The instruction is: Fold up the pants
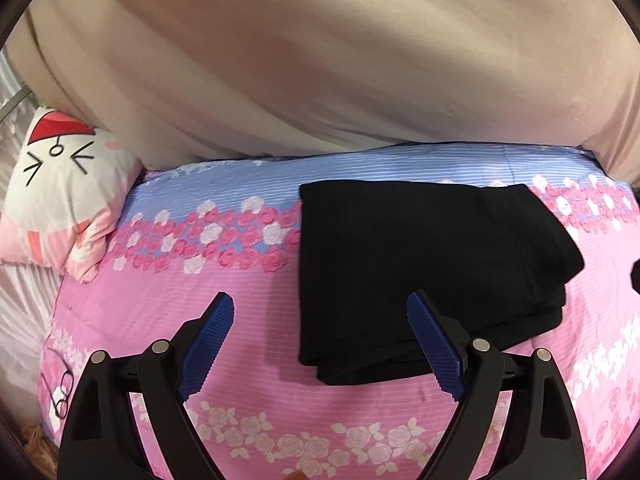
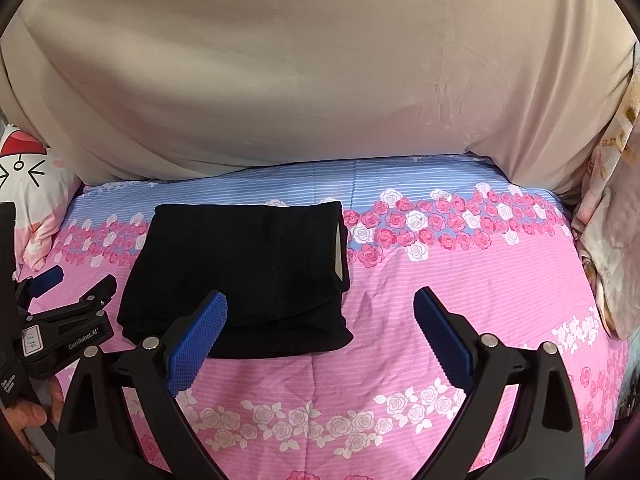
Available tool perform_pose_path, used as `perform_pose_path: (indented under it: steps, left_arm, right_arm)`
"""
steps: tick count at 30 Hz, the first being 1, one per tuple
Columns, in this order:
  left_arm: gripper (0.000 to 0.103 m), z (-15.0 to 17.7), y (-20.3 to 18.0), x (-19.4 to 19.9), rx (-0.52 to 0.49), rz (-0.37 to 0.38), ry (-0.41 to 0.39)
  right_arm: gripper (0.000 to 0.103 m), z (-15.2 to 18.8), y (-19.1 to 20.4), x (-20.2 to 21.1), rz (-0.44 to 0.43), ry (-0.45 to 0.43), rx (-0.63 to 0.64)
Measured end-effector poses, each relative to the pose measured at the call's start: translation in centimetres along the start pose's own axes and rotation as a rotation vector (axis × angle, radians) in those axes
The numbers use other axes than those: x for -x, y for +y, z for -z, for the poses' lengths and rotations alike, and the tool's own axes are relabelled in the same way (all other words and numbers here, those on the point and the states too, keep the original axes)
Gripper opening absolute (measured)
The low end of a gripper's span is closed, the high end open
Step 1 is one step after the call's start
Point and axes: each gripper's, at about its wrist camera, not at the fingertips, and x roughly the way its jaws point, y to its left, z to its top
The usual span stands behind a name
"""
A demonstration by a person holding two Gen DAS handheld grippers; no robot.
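Observation:
The black pants (image 1: 420, 272) lie folded into a compact stack on the pink floral bedspread (image 1: 168, 312); they also show in the right wrist view (image 2: 244, 272), with a pale inner strip at their right edge. My left gripper (image 1: 320, 312) is open and empty, held above the bed, its right finger over the stack's near edge. My right gripper (image 2: 320, 308) is open and empty, its left finger over the stack's near right corner. The left gripper also shows at the left edge of the right wrist view (image 2: 76, 280).
A beige cloth (image 2: 320, 80) hangs behind the bed. A cat-face pillow (image 1: 60, 184) sits at the bed's left end. Eyeglasses (image 1: 64, 392) lie near the left front edge. A patterned fabric bundle (image 2: 612, 220) rests at the right side.

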Motion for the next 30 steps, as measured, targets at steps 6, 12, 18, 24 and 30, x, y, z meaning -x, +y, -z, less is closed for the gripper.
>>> perform_pose_path:
  steps: [6,12,18,24,30]
  left_arm:
    - [0.086,-0.1,-0.9,0.2,-0.032,0.021,-0.032]
    - [0.087,-0.2,-1.3,0.3,-0.043,-0.011,-0.043]
    - [0.087,-0.4,-1.1,0.1,-0.018,0.051,-0.034]
    - [0.087,-0.7,-1.4,0.4,-0.031,0.042,-0.062]
    - [0.087,-0.9,-1.7,0.1,-0.040,0.016,-0.057]
  right_arm:
    - [0.098,0.3,0.7,-0.2,0.037,-0.023,0.033]
    - [0.098,0.2,0.5,0.0,0.040,-0.034,0.028]
    - [0.098,0.3,0.5,-0.4,0.043,-0.030,0.027]
    - [0.098,0.2,0.4,-0.6,0.045,-0.030,0.025]
    - [0.098,0.0,0.3,-0.8,0.047,-0.031,0.022]
